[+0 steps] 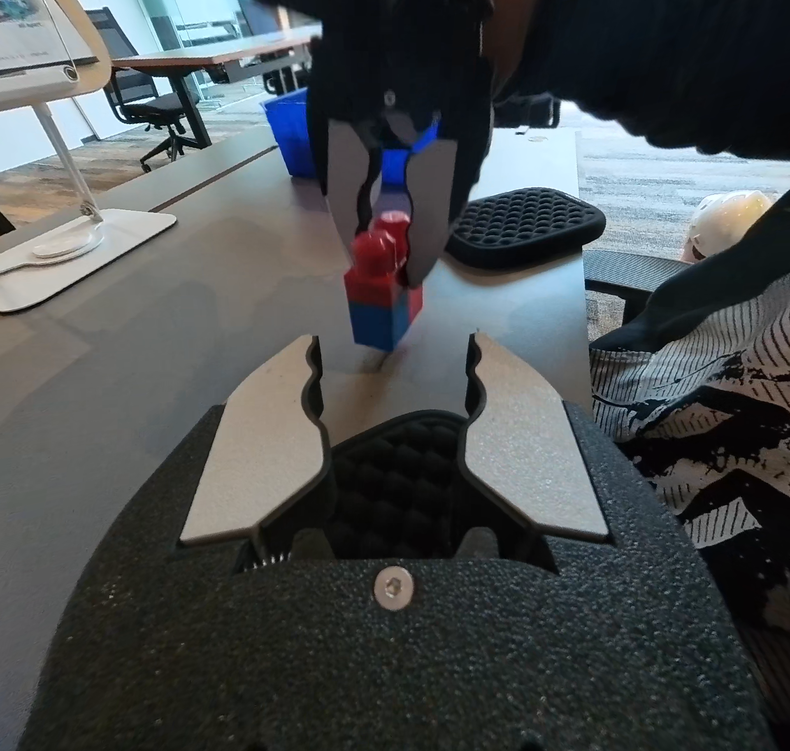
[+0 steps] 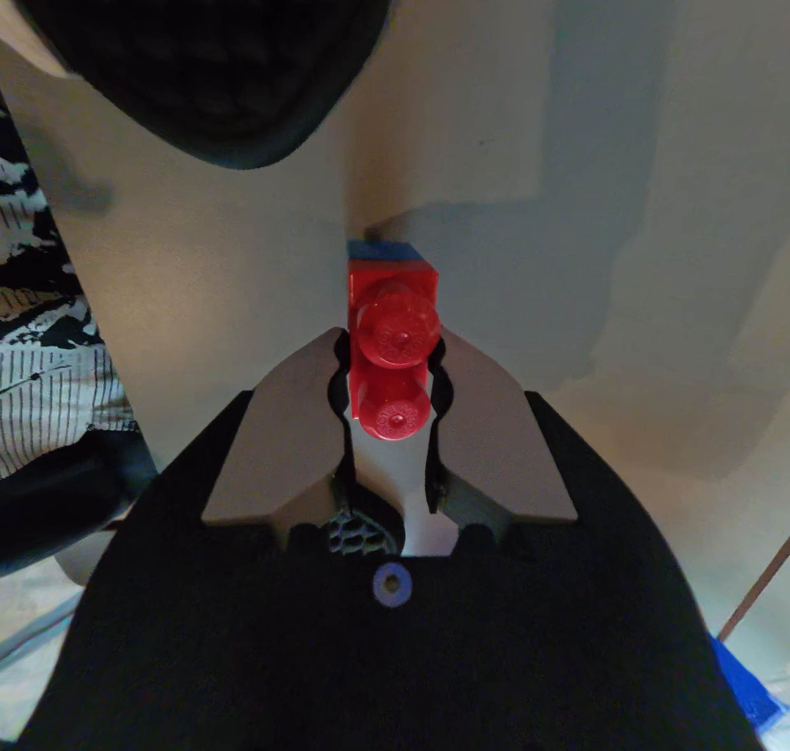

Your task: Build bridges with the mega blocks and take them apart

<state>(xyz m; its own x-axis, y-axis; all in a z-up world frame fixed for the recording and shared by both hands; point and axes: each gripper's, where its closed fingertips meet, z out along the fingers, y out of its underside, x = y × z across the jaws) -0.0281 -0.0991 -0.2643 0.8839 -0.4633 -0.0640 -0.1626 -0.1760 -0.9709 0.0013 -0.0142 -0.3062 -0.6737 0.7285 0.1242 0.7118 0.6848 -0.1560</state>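
Right tool (image 2: 391, 382) pinches red block (image 2: 391, 345) atop blue block (image 2: 382, 250); left tool (image 1: 393, 367) spread

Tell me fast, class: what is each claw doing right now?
Left claw: open, holding nothing.
Right claw: closed on the red block, which sits atop a blue block.

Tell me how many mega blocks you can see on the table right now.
2, stacked: a red block on top, held in the right claw, and a blue block under it on the table. The blue bin behind may hide more.
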